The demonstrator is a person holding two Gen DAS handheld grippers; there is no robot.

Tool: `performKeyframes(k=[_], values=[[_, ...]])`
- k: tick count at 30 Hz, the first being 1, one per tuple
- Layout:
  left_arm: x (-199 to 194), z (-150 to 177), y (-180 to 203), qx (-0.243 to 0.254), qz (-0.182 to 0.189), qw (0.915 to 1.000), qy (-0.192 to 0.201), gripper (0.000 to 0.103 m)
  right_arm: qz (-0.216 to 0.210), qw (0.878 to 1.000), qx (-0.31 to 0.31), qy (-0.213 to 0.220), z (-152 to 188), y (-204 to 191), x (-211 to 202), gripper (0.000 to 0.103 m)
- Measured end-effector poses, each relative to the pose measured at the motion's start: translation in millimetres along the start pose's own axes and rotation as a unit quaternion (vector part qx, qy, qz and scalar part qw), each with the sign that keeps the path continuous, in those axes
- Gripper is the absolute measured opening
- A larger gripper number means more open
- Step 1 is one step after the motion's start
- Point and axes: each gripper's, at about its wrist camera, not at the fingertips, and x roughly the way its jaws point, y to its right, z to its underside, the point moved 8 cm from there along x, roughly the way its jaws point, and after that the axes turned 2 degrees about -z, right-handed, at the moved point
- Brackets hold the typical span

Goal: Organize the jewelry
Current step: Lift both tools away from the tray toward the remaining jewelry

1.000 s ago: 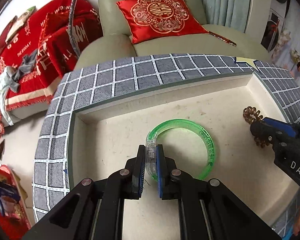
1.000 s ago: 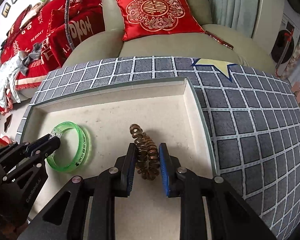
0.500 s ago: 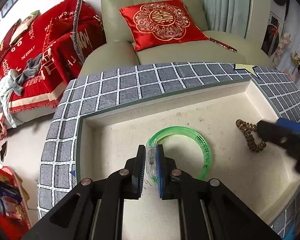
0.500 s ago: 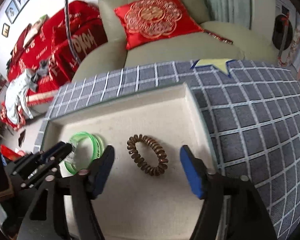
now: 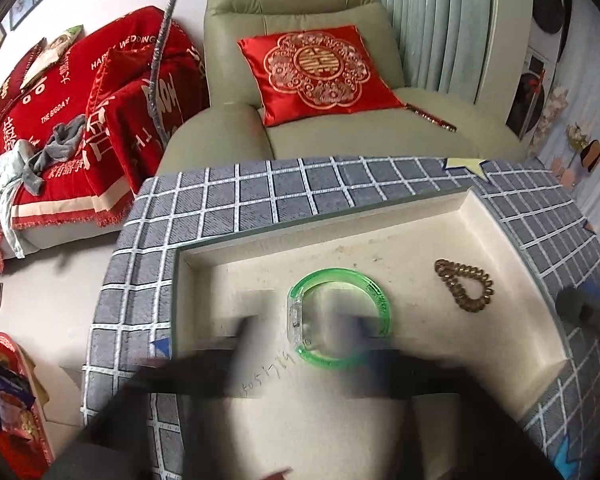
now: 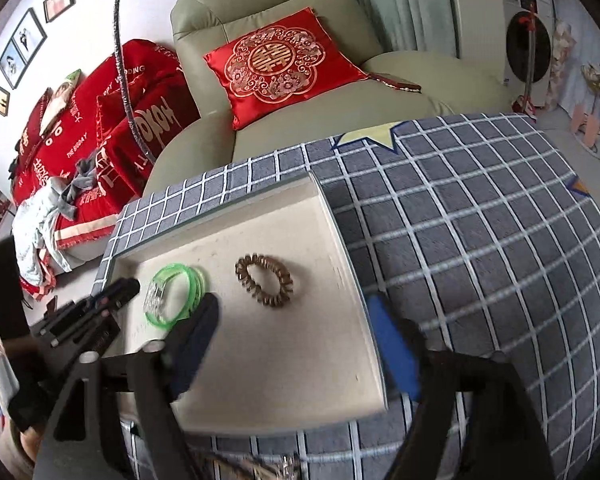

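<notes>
A green translucent bangle (image 5: 340, 316) lies flat in the shallow cream tray (image 5: 380, 248); it also shows in the right wrist view (image 6: 174, 294). A brown coil hair tie (image 5: 464, 290) lies in the tray's right half, also seen in the right wrist view (image 6: 265, 280). My left gripper (image 5: 304, 332) is motion-blurred, its fingers spread to either side of the bangle's near rim, holding nothing. My right gripper (image 6: 300, 344) is open wide and empty, raised over the tray's near edge, with the hair tie beyond it.
The tray (image 6: 300, 220) sits on a grey grid-patterned cloth (image 6: 460, 240) over a table. Behind stand a green armchair (image 5: 340, 128) with a red cushion (image 5: 316, 72) and a sofa under red blankets (image 5: 80, 120). Floor lies to the left.
My left gripper has let go of the green bangle, opened and pulled back. My right gripper has released the hair tie, opened wide and lifted away. Both pieces now lie in the tray.
</notes>
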Motion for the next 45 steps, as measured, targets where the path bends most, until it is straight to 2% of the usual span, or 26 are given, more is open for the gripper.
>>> performKeyframes(k=[2,7,8,10,14,17,20,23,29,36,45], values=[[-13,-1,-5,-0.006,-0.009,0.9996,0.025,0.103,-0.005,1.0,0.003,0.001,7,0,-9,0.082],[-43,16,-9,0.008,-0.009,0.9993,0.036,0.103,-0.023,1.0,0.008,0.009,23,-1,-35,0.085],[-49,20,-11,0.01,-0.011,0.9992,0.038,0.103,-0.027,1.0,0.007,0.012,26,-3,-40,0.089],[-65,33,-15,0.014,-0.01,0.999,0.042,0.103,-0.044,0.999,0.005,0.017,34,-7,-52,0.103],[-96,62,-29,0.013,-0.013,0.9987,0.048,0.103,-0.071,0.997,0.016,0.028,48,-13,-70,0.103],[-109,88,-36,0.008,0.001,0.9994,0.033,0.103,-0.049,0.998,-0.006,0.024,65,-16,-84,0.103],[-115,122,-37,0.018,0.026,0.9995,0.007,0.103,-0.051,0.999,-0.013,0.011,84,-17,-96,0.103],[-122,154,-35,0.026,0.031,0.9992,-0.006,0.103,-0.054,0.998,-0.013,0.0,102,-17,-107,0.103],[-132,199,-23,0.031,0.041,0.9984,-0.022,0.103,-0.029,0.999,-0.018,-0.021,152,-6,-122,0.103],[-134,229,-6,0.052,0.035,0.9976,-0.028,0.103,0.01,0.998,-0.009,-0.062,210,18,-123,0.103],[-125,239,5,0.064,0.023,0.9968,-0.041,0.103,0.05,0.994,-0.047,-0.088,245,25,-117,0.103]])
